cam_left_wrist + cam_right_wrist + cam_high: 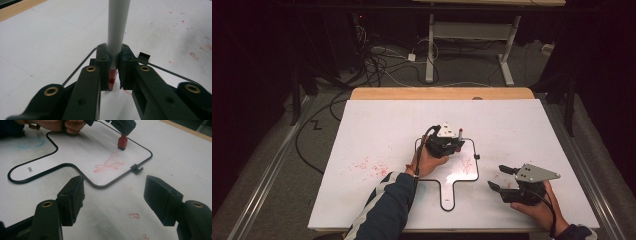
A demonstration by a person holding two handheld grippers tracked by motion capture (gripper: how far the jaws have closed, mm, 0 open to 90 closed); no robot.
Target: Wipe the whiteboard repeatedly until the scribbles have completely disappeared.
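- The grey-barrelled marker with a red tip end (117, 37) is clamped between the jaws of the left hand-held gripper (447, 142); it stands roughly upright over the clear paddle-shaped board with a thin black rim (53, 141), which lies flat on the white desk (377, 125).
- In the right gripper view the marker's red end hangs just above the board, beside a red scribble (108, 165) already drawn there; contact with the surface cannot be confirmed.
- Step in hand, as judged: marking or drawing on the board with the gripped marker.
- Next move, as judged: bring the tip down onto the board and guide it steadily without letting the barrel slip in the clamp.
- The right hand-held gripper (499, 177) rests at the near right of the desk, jaws standing apart with nothing between them, just beside the board's rim.
- A small black clip (136, 168) sits on that rim.
- Containers: none are present; the board carries only the scribble.
- Faint red specks (369, 167) mark the desk left of the board.
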